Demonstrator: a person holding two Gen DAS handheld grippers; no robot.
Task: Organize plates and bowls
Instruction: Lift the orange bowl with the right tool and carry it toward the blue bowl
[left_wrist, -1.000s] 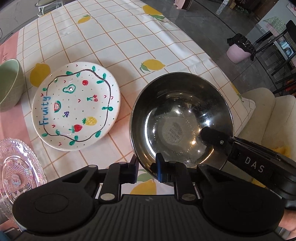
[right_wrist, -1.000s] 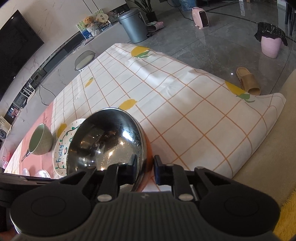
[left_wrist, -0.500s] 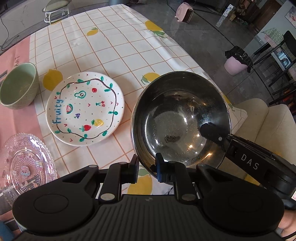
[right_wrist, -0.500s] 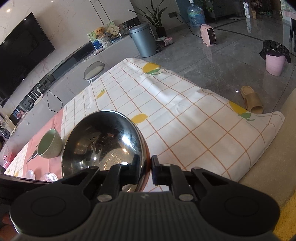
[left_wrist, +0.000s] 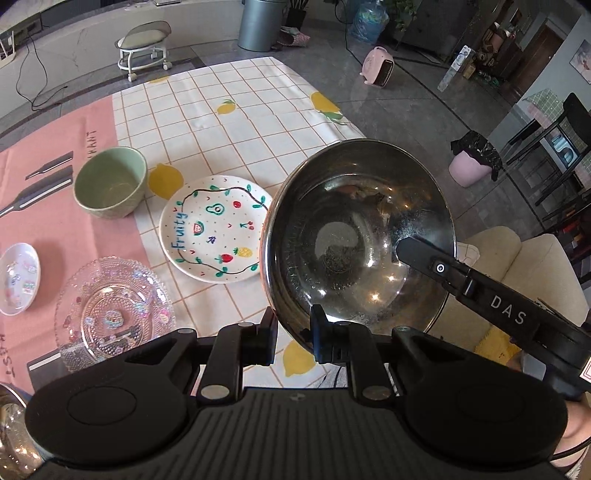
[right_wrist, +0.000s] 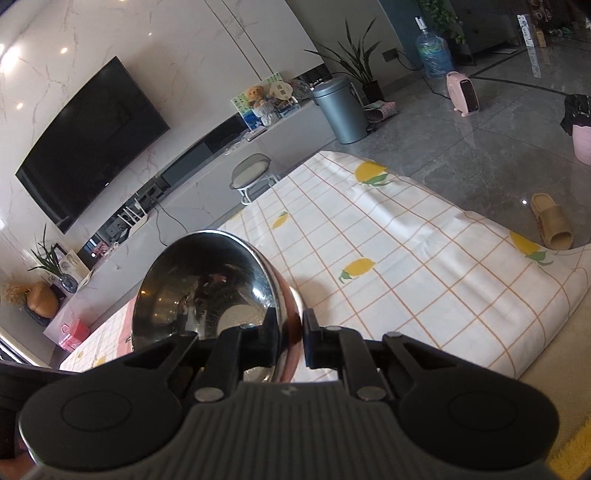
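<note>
A large steel bowl hangs tilted above the table's right end, held from two sides. My left gripper is shut on its near rim, one finger inside and one outside. From the right, one of the right gripper's fingers reaches inside the bowl. In the right wrist view, my right gripper pinches the rim of the steel bowl. Below on the cloth lie a white "Fruity" plate, a green bowl, a clear glass plate and a small white dish.
The table carries a checked lemon cloth and a pink mat. A beige sofa sits beyond the table's right end. Further off on the floor stand a stool and a grey bin.
Both grippers have risen with the steel bowl, which now hangs higher off the table. The plates and the green bowl look smaller and farther below.
</note>
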